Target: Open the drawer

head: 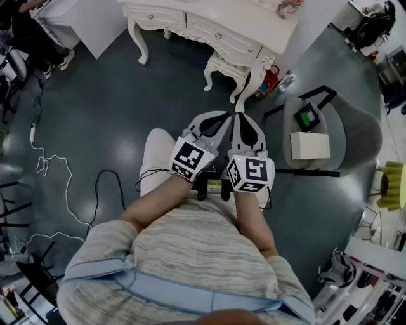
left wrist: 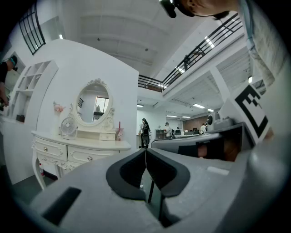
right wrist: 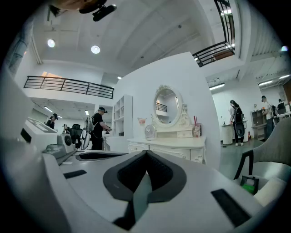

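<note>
Standing well back from the dresser [head: 254, 19], the person holds the left gripper [left wrist: 146, 152] and right gripper [right wrist: 145, 154] level, both pinched together on nothing. Its drawers [head: 219, 37] look flush, so approach, grasp and pull are all left to do.

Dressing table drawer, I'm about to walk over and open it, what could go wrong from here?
Both the left gripper and right gripper are shut with nothing between the jaws. They would likely just bump a drawer knob unless opened first. The stool stands in front of the dressing table and may block the approach or the drawer's travel.
</note>
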`<state>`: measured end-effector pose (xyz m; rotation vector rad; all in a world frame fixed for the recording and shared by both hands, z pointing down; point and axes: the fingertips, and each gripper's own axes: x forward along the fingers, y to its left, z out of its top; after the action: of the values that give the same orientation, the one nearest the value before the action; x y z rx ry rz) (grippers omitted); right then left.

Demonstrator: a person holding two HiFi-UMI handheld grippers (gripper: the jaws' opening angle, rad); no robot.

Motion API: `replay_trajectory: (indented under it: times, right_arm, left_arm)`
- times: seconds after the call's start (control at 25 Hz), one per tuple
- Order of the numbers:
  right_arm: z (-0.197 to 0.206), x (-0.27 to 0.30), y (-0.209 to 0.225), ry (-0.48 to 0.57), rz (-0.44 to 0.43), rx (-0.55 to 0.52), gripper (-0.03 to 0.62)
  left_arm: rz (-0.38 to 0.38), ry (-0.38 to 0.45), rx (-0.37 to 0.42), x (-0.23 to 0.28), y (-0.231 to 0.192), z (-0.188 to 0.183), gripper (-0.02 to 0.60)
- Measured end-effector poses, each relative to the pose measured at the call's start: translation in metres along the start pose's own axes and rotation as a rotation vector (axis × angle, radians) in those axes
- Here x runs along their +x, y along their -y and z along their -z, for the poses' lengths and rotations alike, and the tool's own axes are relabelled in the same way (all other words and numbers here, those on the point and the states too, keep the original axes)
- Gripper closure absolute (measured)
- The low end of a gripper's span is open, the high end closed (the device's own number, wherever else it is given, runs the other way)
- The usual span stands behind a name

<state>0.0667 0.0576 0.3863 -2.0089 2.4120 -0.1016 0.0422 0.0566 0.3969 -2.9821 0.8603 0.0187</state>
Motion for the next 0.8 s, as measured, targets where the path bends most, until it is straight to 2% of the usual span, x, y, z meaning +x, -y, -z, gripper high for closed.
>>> replay_trajectory:
  times: [0.44, 0.6, 0.8]
  right_arm:
    - [0.0, 0.003, -0.002, -0.004, -0.009, 0.007, 0.586]
    - [-0.009, 0.003, -0.001, 0.059, -0.017, 0.078, 0.585]
    - [-0.01, 0.003, 0.002, 0.07, -0.001, 0.067, 0.583]
  left_arm:
    - [0.005, 0.006, -0.006, 0.001, -0.001, 0.0, 0.568]
    - [0.005, 0.01, -0.007, 0.0, -0.002, -0.001, 0.568]
    - [0.004, 0.012, -0.004, 0.001, -0.003, -0.001, 0.568]
